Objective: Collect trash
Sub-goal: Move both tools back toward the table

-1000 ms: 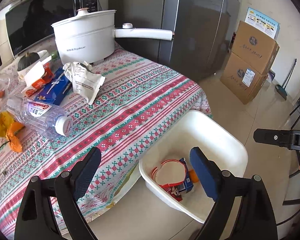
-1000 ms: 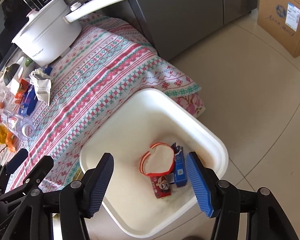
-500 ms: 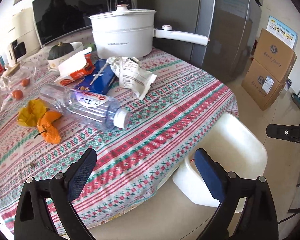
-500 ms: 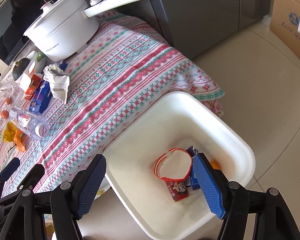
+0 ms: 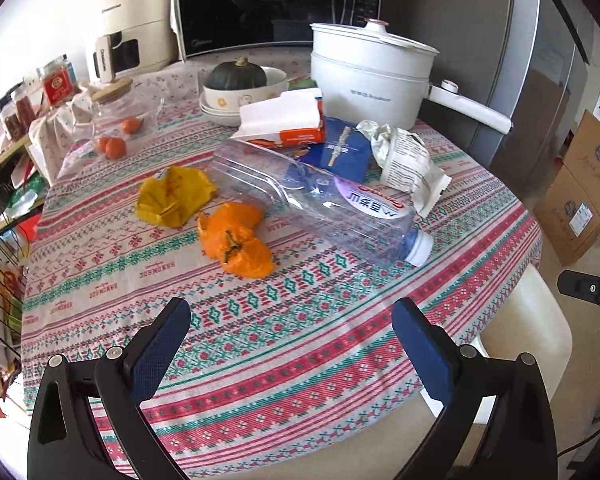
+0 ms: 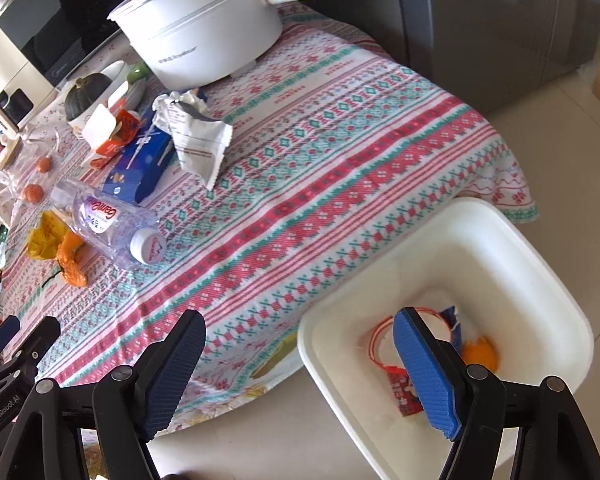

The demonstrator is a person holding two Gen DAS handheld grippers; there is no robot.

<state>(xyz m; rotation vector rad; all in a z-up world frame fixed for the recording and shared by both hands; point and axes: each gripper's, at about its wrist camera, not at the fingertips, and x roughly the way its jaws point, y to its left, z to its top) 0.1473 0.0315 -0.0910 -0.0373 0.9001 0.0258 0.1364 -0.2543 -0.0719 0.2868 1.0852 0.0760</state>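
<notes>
In the left wrist view we find the left tool (image 5: 291, 322) at 6 o'clock, its blue pads spread wide with nothing between them, above the patterned cloth of the counter (image 5: 284, 364). In the right wrist view the right tool (image 6: 300, 334) is opening, and nothing is gripped. Its right pad (image 6: 426, 372) hangs over the white bin (image 6: 548, 276) at 4 o'clock. The bin stands on the floor just beside the counter edge. Inside it we see a red-and-white wrapper (image 6: 402, 394) and an orange scrap (image 6: 478, 354).

Farther up the left wrist view, at the centre, orange peel (image 5: 236, 240) lies on the cloth. A crumpled yellow wrapper (image 5: 174, 196) lies at its 10 o'clock, touching or nearly touching it; we cannot tell which. An empty clear plastic bottle (image 5: 320, 204) lies on its side at 1 o'clock of the peel, cap pointing toward 4 o'clock. Beyond the bottle lie a blue packet (image 5: 340, 150), a crumpled white wrapper (image 5: 410, 164) and an orange-and-white carton (image 5: 288, 122).

At the far end stand a white electric pot (image 5: 368, 76) at 1 o'clock, a bowl holding a dark green squash (image 5: 238, 74) at 12 o'clock, and a microwave (image 5: 260, 4) behind them.
</notes>
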